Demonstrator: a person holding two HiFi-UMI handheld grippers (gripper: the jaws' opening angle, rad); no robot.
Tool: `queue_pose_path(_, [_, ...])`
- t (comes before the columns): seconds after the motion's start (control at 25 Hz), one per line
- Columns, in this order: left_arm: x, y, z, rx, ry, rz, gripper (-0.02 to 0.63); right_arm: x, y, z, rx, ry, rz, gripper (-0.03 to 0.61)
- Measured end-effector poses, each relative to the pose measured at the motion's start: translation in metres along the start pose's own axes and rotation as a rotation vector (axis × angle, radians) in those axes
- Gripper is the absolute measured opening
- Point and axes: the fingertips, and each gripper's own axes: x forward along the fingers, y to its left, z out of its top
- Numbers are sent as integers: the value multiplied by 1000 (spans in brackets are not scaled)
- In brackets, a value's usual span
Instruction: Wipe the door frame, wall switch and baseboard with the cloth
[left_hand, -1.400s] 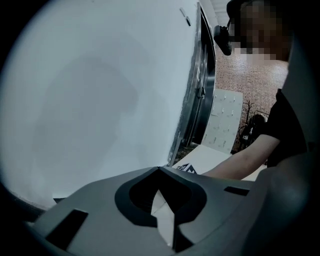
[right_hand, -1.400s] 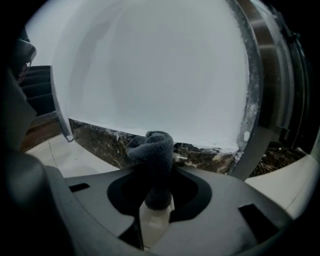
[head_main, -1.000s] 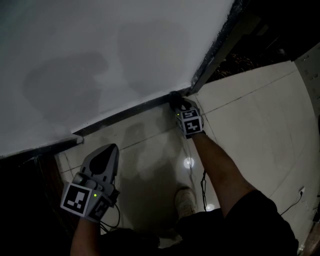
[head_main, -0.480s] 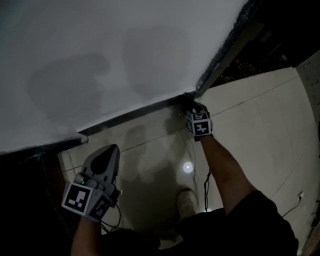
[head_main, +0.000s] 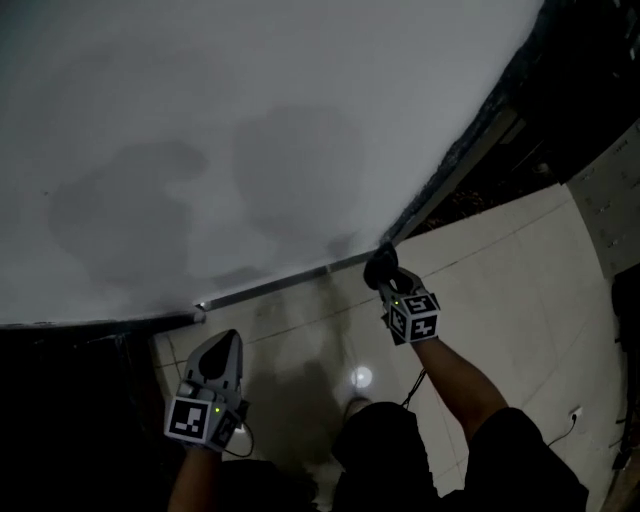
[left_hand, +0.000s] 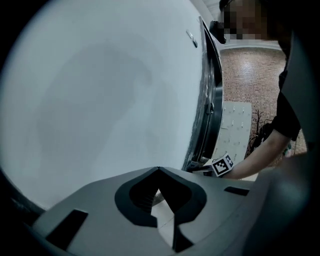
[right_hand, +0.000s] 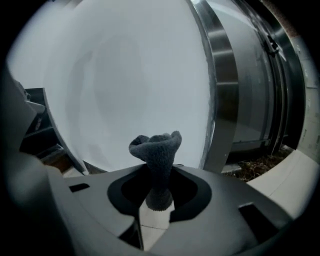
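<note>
The right gripper (head_main: 383, 272) is clamped on a dark grey cloth (head_main: 379, 264), low down at the far right, where the baseboard (head_main: 280, 285) meets the foot of the door frame (head_main: 450, 170). In the right gripper view the right gripper's (right_hand: 159, 196) jaws pinch the lower end of the cloth (right_hand: 157, 155), and the rest stands up past the tips in a crumpled, flared bunch. The bunch shows against the white wall (right_hand: 130, 85), just left of the metal door frame (right_hand: 222, 90). No view shows whether the cloth touches the wall or the frame.

The left gripper (head_main: 222, 345) is held near and to the left, well apart from the right one, pointing at the baseboard. Its jaws are closed tip to tip with nothing between them, as the left gripper view shows (left_hand: 158, 169). Past the tips lies the wall (left_hand: 100, 90), with the dark door frame (left_hand: 212, 100) at its right. At the foot of that frame, the right gripper's marker cube (left_hand: 222, 165) is visible on the person's outstretched arm.

In the head view the wall (head_main: 250, 120) fills the far and left side, with faint darker patches on it. The pale tiled floor (head_main: 500, 260) spreads near and to the right, with a small bright reflection (head_main: 361, 377) between the two arms.
</note>
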Motion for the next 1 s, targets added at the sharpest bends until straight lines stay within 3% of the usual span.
queue_pose_path(0.16, [-26, -16, 132, 37, -30, -7, 3, -86, 22, 115, -33, -29, 32, 95])
queue_pose_path(0.48, [-79, -13, 383, -85, -142, 131, 3, -215, 74, 369, -162, -149, 139, 95])
queue_pose_path(0.64, [-121, -45, 488, -66, -182, 183, 3, -303, 94, 482, -207, -217, 203, 94])
queue_pose_path(0.84, [-171, -75, 578, -39, -280, 238, 3, -384, 104, 583, -202, -351, 228, 94])
queue_pose_path(1.0, [-220, -89, 601, -41, -343, 275, 3, -435, 105, 610, -120, -436, 219, 94])
